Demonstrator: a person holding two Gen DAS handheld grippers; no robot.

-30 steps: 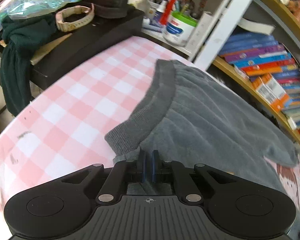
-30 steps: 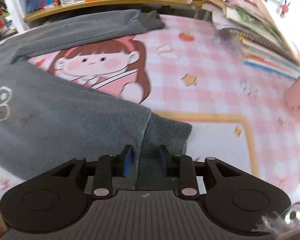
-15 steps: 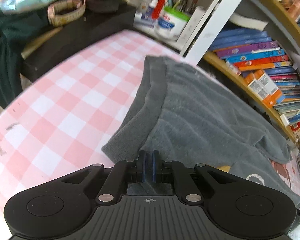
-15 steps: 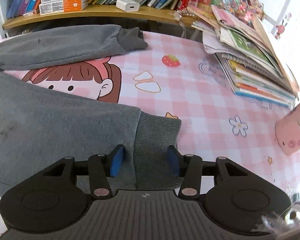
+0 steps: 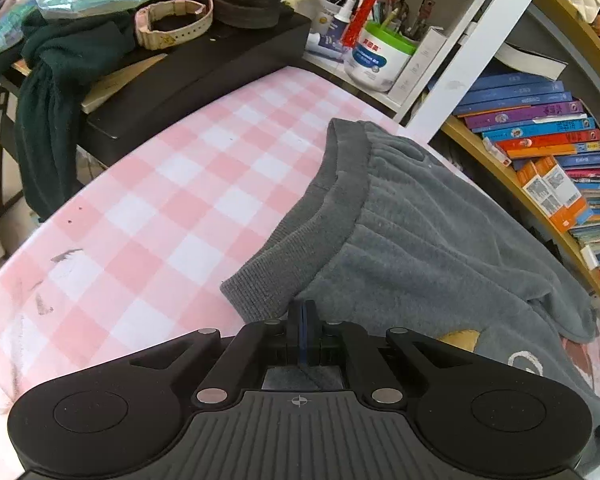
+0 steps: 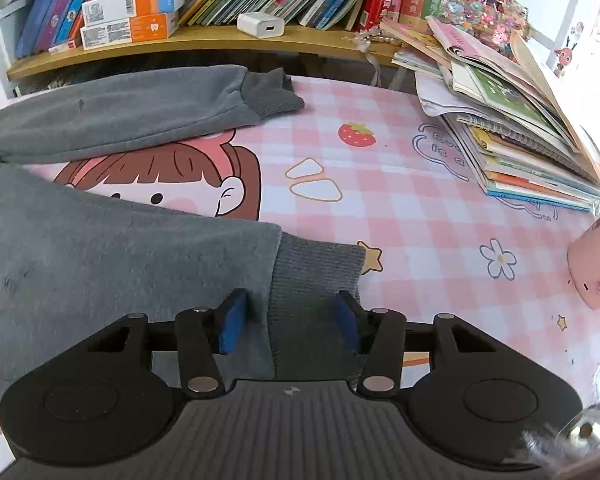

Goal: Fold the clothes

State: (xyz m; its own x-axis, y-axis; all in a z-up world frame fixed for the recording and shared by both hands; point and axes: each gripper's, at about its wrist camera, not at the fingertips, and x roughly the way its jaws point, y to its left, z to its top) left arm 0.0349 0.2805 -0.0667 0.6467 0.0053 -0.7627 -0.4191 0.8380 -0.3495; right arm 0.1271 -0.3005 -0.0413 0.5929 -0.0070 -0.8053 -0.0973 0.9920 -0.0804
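Note:
Grey fleece sweatpants (image 5: 420, 248) lie on a pink checked tablecloth (image 5: 172, 200). In the left wrist view my left gripper (image 5: 303, 320) is shut on the near corner of their ribbed waistband (image 5: 340, 200). In the right wrist view the near leg (image 6: 120, 256) ends in a ribbed cuff (image 6: 312, 276). My right gripper (image 6: 290, 320) is open, its blue pads either side of that cuff and apart from it. The far leg (image 6: 140, 108) lies along the table's back edge.
A bookshelf (image 6: 204, 36) runs behind the table. A stack of books (image 6: 512, 136) lies at the right, a pink object (image 6: 596, 264) at the right edge. In the left wrist view a black box (image 5: 188, 72) with clutter and a pen tub (image 5: 376, 60) stand beyond the cloth.
My right gripper has opened wide, letting go of the leg cuff, which now lies flat. My left gripper stays shut on the waistband corner and has shifted slightly.

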